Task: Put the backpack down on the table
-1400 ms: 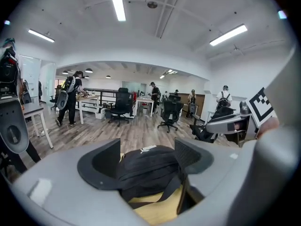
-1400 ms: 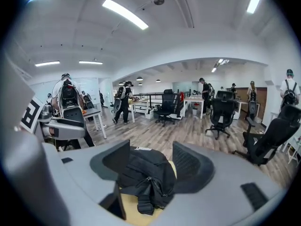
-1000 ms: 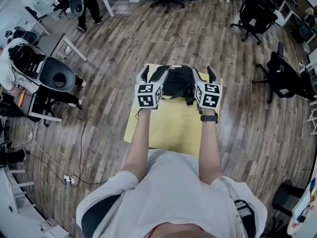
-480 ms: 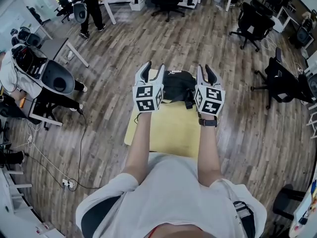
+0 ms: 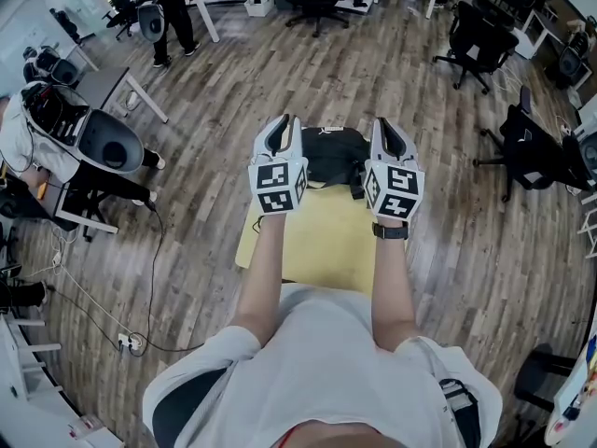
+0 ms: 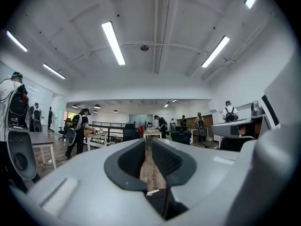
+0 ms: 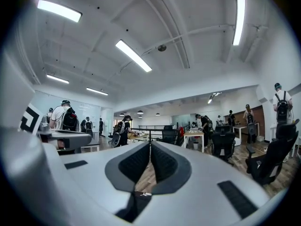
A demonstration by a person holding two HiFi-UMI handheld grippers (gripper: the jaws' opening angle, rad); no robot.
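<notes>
The black backpack (image 5: 334, 154) lies on the far end of the yellow table (image 5: 317, 241), with nothing touching it. My left gripper (image 5: 282, 127) hovers above its left side and my right gripper (image 5: 387, 131) above its right side, both pointing level and away from me. The jaws of both have just been closing. In the left gripper view the left gripper (image 6: 149, 142) has its tips together with nothing between them. The right gripper (image 7: 149, 147) likewise stands shut and empty. Neither gripper view shows the backpack.
Black office chairs stand at the far right (image 5: 480, 31) and right (image 5: 532, 152). A person wearing a backpack (image 5: 37, 124) sits by a desk at the left. A cable (image 5: 149, 278) runs over the wooden floor left of the table. Several people stand in the distance.
Both grippers have risen from beside the backpack to above it, and their jaws went from wide open to together. The backpack stays where it was on the table.
</notes>
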